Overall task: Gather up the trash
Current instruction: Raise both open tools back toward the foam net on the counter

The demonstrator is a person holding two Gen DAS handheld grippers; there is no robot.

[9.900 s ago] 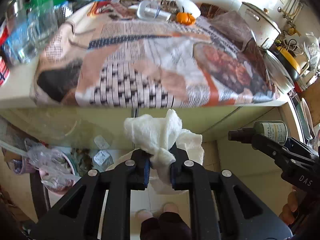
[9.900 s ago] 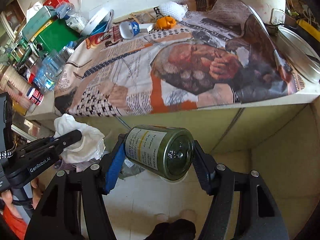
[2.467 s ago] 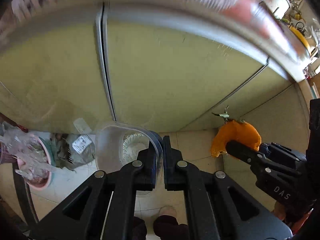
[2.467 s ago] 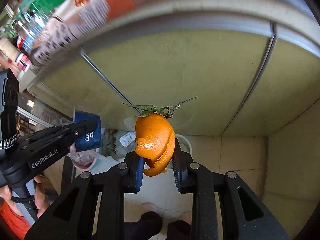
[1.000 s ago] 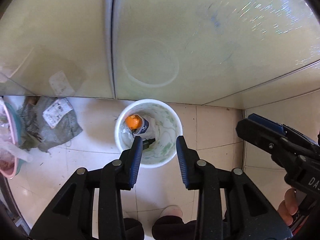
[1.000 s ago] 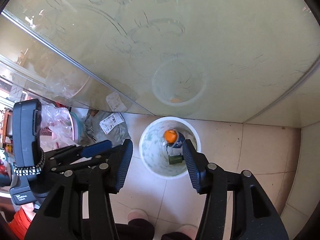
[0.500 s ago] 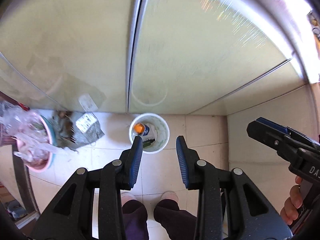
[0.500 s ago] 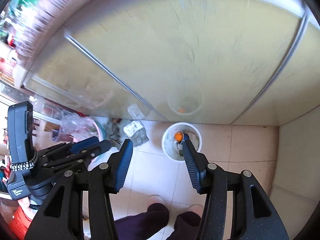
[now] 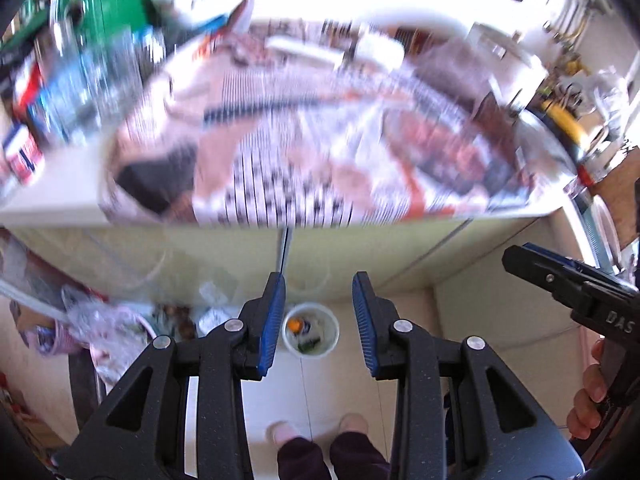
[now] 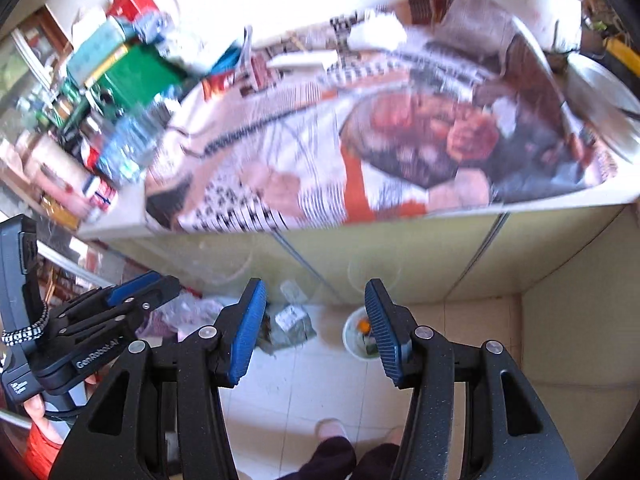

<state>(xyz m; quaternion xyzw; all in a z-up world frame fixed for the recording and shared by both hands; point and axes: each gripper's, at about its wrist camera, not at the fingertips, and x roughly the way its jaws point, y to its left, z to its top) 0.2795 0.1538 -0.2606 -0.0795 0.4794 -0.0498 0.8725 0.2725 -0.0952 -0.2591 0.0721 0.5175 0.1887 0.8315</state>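
Note:
A white trash bucket [image 9: 331,326] stands on the tiled floor far below, holding an orange peel [image 9: 295,325], a can and other trash. It also shows in the right wrist view as the bucket [image 10: 351,338], partly behind a finger. My left gripper [image 9: 319,322] is open and empty, high above the bucket. My right gripper [image 10: 316,330] is open and empty too. On the newspaper-covered counter [image 9: 304,132] lie a crumpled white lump [image 10: 374,32] and a long white object [image 10: 302,60] at the far edge, both blurred.
Bottles, a green box [image 10: 136,76] and jars crowd the counter's left end. A white cooker [image 10: 532,0] and metal lids stand at its right. Plastic bags [image 10: 286,326] and a pink basin [image 9: 112,332] lie on the floor left of the bucket. The person's feet [image 9: 316,428] stand below.
Both grippers have risen fast from just above the bucket to counter height; the bucket has shrunk in view and the counter top has come into sight. The jaws stay as wide as before.

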